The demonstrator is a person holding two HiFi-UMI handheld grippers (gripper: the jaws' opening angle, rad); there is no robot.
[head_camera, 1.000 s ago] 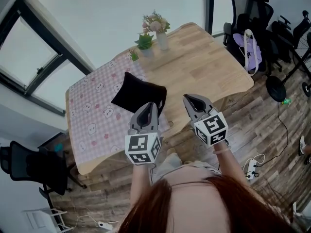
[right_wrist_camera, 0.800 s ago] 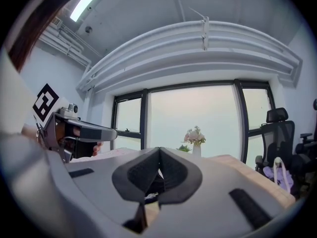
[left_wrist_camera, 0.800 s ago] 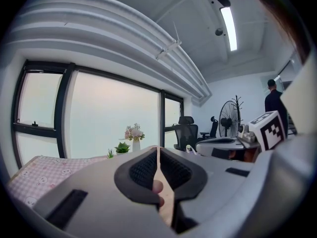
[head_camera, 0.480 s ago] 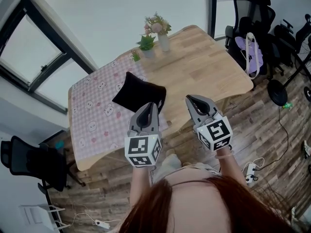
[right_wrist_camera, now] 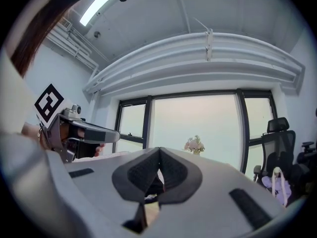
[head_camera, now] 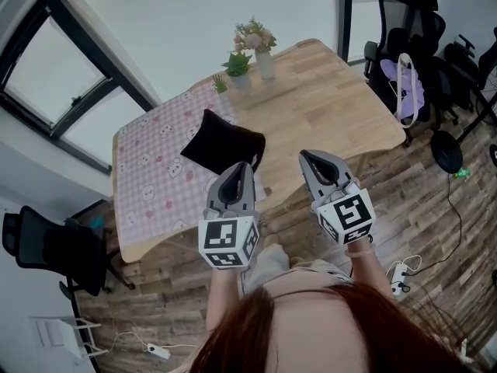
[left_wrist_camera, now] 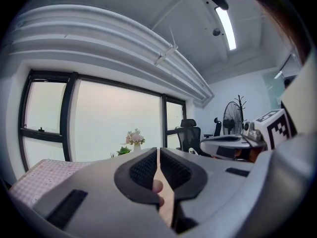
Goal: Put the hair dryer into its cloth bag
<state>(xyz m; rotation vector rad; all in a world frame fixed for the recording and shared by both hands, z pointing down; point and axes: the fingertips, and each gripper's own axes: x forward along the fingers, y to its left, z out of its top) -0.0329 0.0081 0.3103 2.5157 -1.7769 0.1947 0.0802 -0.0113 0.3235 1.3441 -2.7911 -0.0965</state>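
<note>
Flower vase (head_camera: 258, 43) beside small green plant (head_camera: 237, 68) on wooden table (head_camera: 334, 107)

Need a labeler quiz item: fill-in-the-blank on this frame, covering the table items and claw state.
1. The black cloth bag lies on the ____ checked tablecloth.
2. The left claw and the right claw both have their jaws ____, with nothing between them.
3. The vase of flowers stands on the bare ____ tabletop, off the tablecloth.
Missing words: pink; shut; wooden.
</note>
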